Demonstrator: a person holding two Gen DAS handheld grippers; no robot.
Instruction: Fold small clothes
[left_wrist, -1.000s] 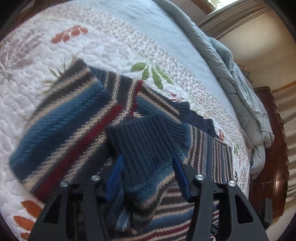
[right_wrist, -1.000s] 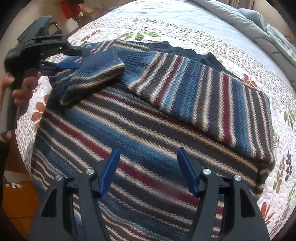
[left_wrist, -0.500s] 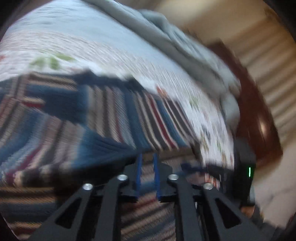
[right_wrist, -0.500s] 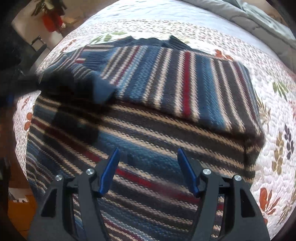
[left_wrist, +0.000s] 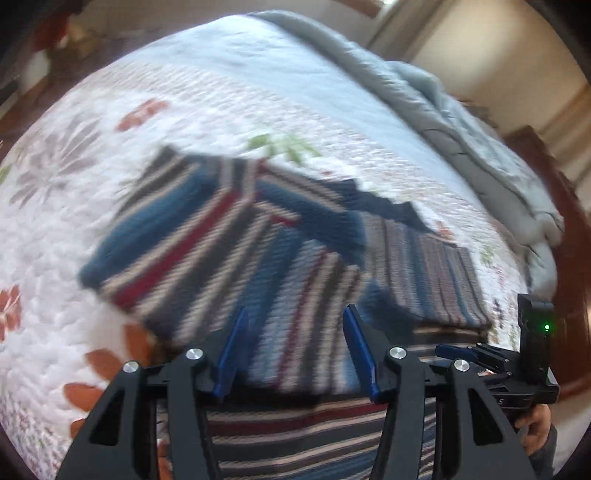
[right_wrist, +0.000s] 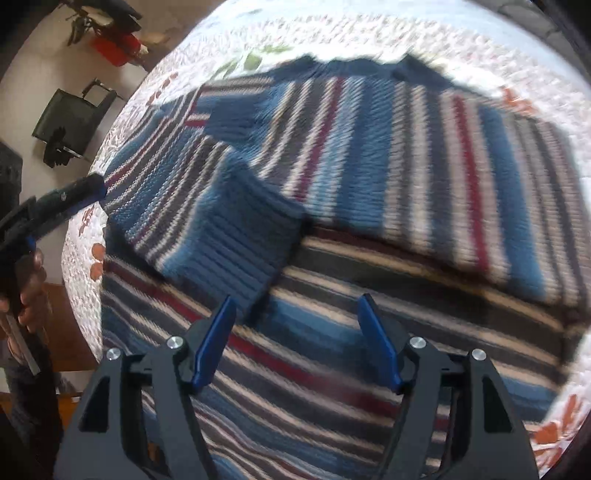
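Note:
A striped knit sweater (right_wrist: 406, 177) in blue, grey, cream and dark red lies on the bed, both sleeves folded in over the body; it also shows in the left wrist view (left_wrist: 229, 236). The left sleeve's ribbed navy cuff (right_wrist: 243, 247) lies flat on the body. My left gripper (left_wrist: 295, 347) is open and empty just above the sweater. My right gripper (right_wrist: 299, 336) is open and empty above the sweater's lower part, close to the cuff. The left gripper also shows in the right wrist view (right_wrist: 62, 203), at the bed's left edge.
A white quilt with leaf and flower prints (left_wrist: 147, 122) covers the bed. A grey-blue blanket (left_wrist: 461, 122) is bunched along the far side. A dark wooden bed frame (left_wrist: 569, 236) is at the right. A black chair (right_wrist: 70, 122) stands on the floor beyond the bed.
My left gripper closed on the sleeve cuff, carried it across the sweater, then opened and let it go. It has now pulled back. My right gripper has moved closer to the cuff.

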